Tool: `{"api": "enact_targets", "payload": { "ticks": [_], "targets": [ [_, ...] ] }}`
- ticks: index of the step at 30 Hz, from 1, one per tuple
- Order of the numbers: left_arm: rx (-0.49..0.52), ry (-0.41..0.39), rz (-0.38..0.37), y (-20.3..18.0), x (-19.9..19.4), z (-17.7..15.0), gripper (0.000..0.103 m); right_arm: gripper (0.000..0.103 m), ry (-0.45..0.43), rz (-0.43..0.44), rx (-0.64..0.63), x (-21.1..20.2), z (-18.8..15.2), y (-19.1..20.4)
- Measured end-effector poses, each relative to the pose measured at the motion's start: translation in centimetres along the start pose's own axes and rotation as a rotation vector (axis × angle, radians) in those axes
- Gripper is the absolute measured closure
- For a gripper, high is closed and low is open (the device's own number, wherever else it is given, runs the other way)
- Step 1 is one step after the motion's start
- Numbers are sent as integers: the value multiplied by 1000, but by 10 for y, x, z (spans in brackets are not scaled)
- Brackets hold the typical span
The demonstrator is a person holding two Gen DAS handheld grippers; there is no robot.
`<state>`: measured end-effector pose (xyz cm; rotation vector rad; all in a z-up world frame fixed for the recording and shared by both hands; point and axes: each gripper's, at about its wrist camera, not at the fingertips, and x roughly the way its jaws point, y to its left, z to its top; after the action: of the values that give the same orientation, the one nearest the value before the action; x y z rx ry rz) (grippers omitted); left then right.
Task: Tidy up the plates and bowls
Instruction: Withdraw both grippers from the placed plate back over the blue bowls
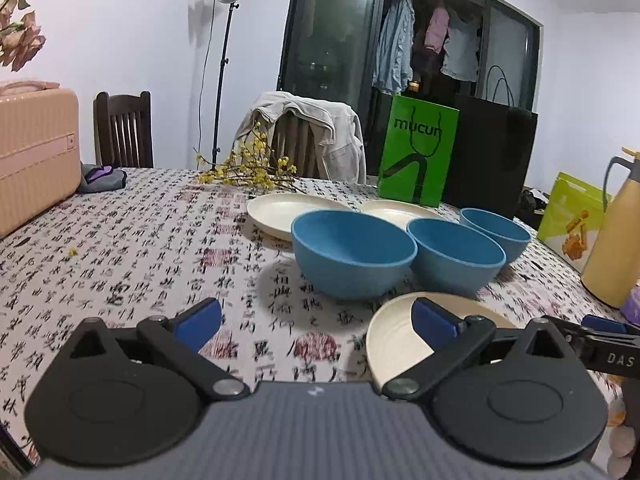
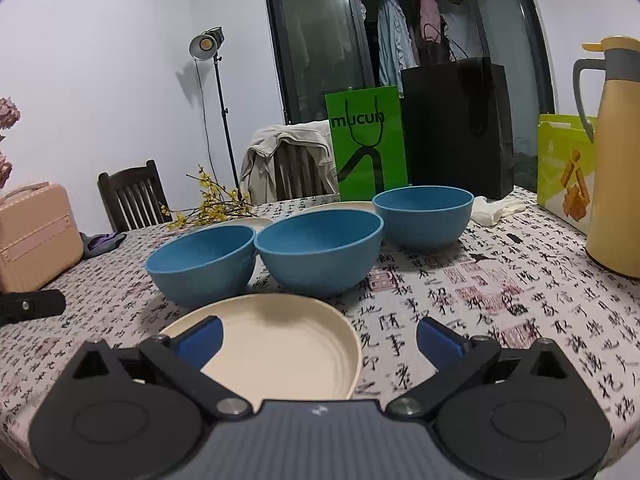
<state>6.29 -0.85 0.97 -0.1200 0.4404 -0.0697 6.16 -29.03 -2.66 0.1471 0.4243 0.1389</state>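
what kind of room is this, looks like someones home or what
Most likely a dining area in a lived-in home: a table under a calligraphy-print tablecloth, a dark wooden chair draped nearby with a beige jacket, and laundry hanging behind the glass sliding doors.

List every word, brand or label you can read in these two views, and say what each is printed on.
"mucun": black letters on the bright green paper shopping bag.
"DAS": white letters on the black arm of the right gripper, cut off at the frame edge.
Calligraphy-printed tablecloth: Chinese characters, too blurred to read.
Yellow-green snack box: print too small.
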Motion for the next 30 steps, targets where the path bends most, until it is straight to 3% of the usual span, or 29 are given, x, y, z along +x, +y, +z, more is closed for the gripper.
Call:
{"api": "enact_targets", "payload": {
  "ticks": [7,12,30],
  "targets": [
    [-63,29,-6,-15,28,30,0,0,10,63,-31,16,27,-9],
    [-58,67,-18,-23,51,51,0,0,15,61,-43,26,43,-12],
    [5,156,-102,-13,89,108,0,0,85,-58,23,45,71,1]
  ]
}}
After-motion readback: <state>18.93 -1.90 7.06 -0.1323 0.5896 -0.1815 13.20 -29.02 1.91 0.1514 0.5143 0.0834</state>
